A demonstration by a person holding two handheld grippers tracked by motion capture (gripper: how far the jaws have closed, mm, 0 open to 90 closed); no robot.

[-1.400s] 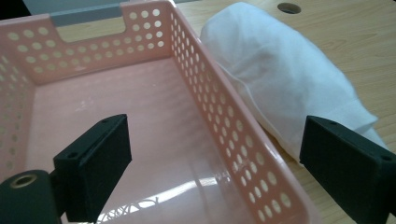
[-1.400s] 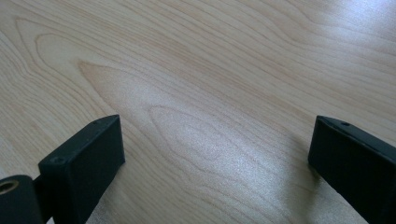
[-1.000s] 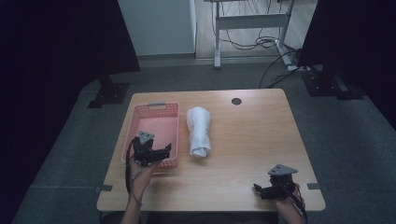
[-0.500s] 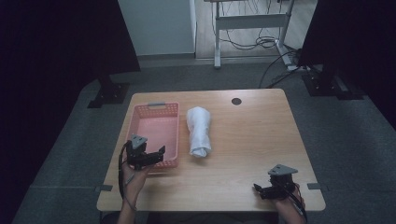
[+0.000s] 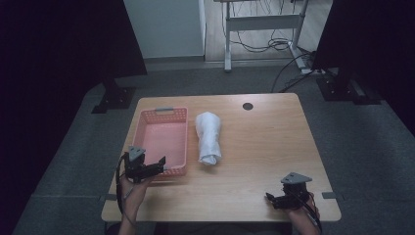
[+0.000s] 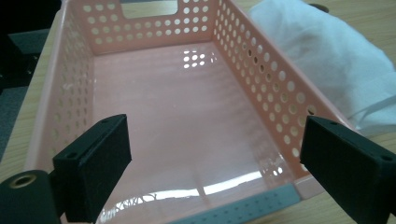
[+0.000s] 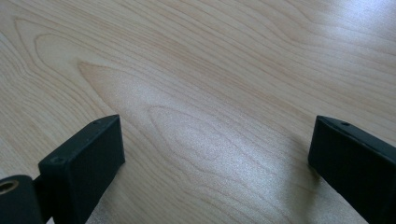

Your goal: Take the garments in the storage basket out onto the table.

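Wood-grain table (image 5: 264, 147) carries a pink perforated basket (image 5: 164, 139), empty, presumably awaiting the rolled white towel (image 5: 209, 137) lying just beside it. Left gripper (image 5: 157, 165) hovers at the basket's near rim, jaws wide, holding nothing. Right gripper (image 5: 272, 198) rests apart, likewise open and idle.

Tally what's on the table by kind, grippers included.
Pink basket: 1
White towel roll: 1
Grippers: 2, left gripper and right gripper
Total: 4
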